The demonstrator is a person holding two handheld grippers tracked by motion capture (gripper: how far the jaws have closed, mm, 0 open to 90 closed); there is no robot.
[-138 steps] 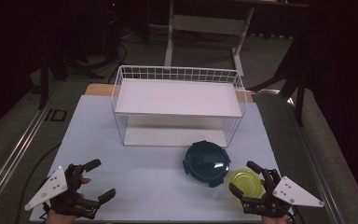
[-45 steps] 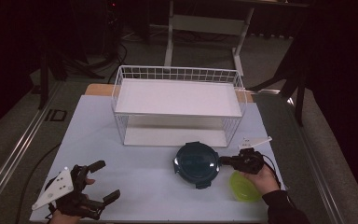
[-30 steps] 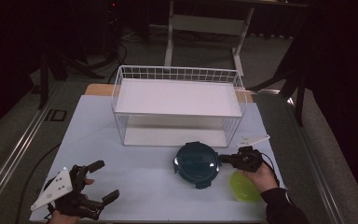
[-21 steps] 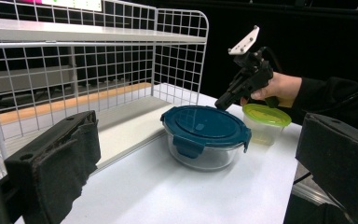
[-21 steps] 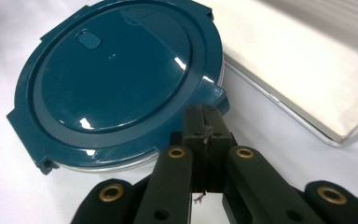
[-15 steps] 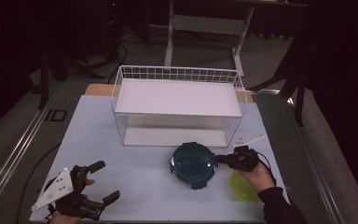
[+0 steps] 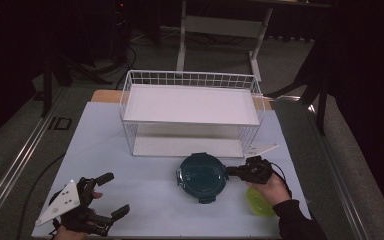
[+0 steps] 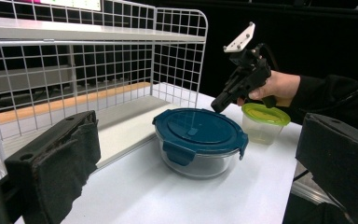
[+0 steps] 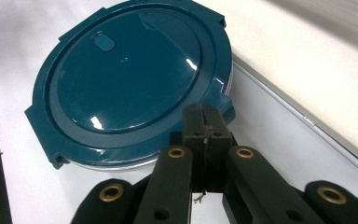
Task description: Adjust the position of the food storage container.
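A: Where the pale worktop (image 7: 145,200) meets its near left corner, the left hand-held gripper (image 7: 105,196) sits low in the high view, jaws spread wide, nothing between them. Its grey three-cornered plate (image 7: 60,201) points outward to the left.

B: Confirmed from the left gripper view: two black padded jaws stand far apart at the frame's bottom corners, gap empty. What lies mid-worktop?

A: White wire rack with a flat white shelf (image 7: 190,105), standing at the far middle of the worktop. Just in front of it, the round glass container with a dark teal clip-on lid (image 7: 201,174), upright, lid on.

B: Left gripper view shows that container (image 8: 198,140) resting on the worktop near the rack's lower tray, clear glass wall visible under the lid.

A: Further right: the right hand-held gripper (image 7: 231,171), jaws pressed together, tips at the container's right rim. Right gripper view shows the closed jaws meeting the lid's edge by a clip tab; whether they touch or pinch it, cannot tell.

B: Right of that?

A: Small clear tub with a yellow-green lid (image 7: 260,201), near the worktop's front right, just under the person's right hand (image 7: 270,187). It stands just beside the teal-lidded container, not touching.
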